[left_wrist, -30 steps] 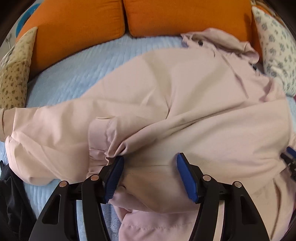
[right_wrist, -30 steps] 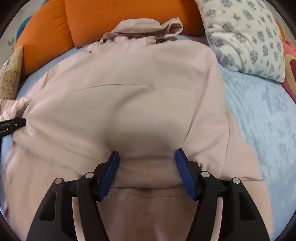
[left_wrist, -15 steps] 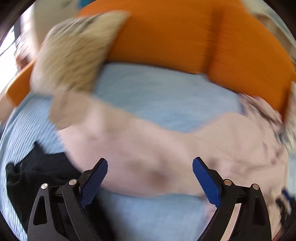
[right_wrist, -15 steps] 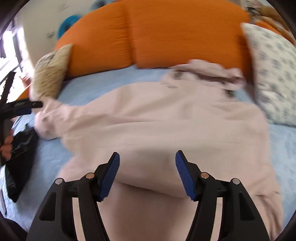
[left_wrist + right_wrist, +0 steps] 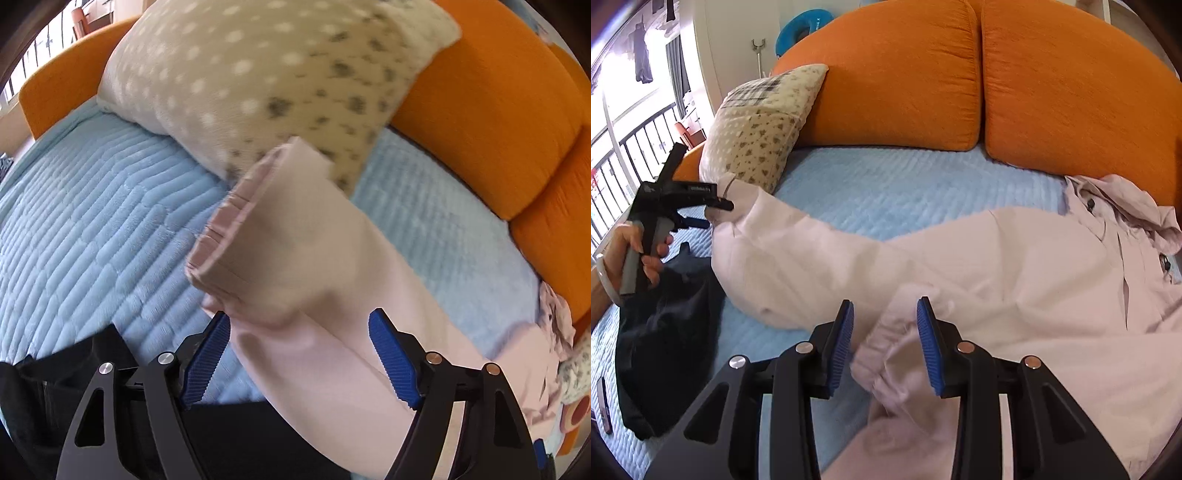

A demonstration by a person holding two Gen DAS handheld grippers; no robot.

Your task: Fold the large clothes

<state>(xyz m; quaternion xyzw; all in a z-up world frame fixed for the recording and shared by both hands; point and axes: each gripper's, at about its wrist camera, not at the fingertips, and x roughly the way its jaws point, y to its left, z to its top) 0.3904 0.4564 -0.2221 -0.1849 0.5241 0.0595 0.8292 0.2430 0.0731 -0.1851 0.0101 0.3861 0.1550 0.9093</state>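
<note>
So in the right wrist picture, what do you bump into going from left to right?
The hand holding the left tool → black clothing → spotted pillow → pink shirt sleeve → shirt collar.

Orange cushions (image 5: pixel 897 74) back the bed — bright window (image 5: pixel 613 74) (railing outside).

Materials and finishes, both wrist views.
Pale pink garment (image 5: pixel 997 266): smooth matt woven cloth, soft creases, stitched cuff hem, small dark buttons near the collar. Blue bed cover (image 5: pixel 92 206): plush quilted cloth, ribbed in raised rows, matt. Orange cushions (image 5: pixel 897 74): coarse-weave cloth, slightly slubbed, matt. Beige spotted pillow (image 5: pixel 266 74): fuzzy, fleece-like cloth. Black garment (image 5: pixel 665 343): matt dark cloth. Right gripper (image 5: pixel 884 343): black plastic frame with a satin sheen, shiny metal pins, blue ridged rubbery pads (image 5: pixel 929 345).
</note>
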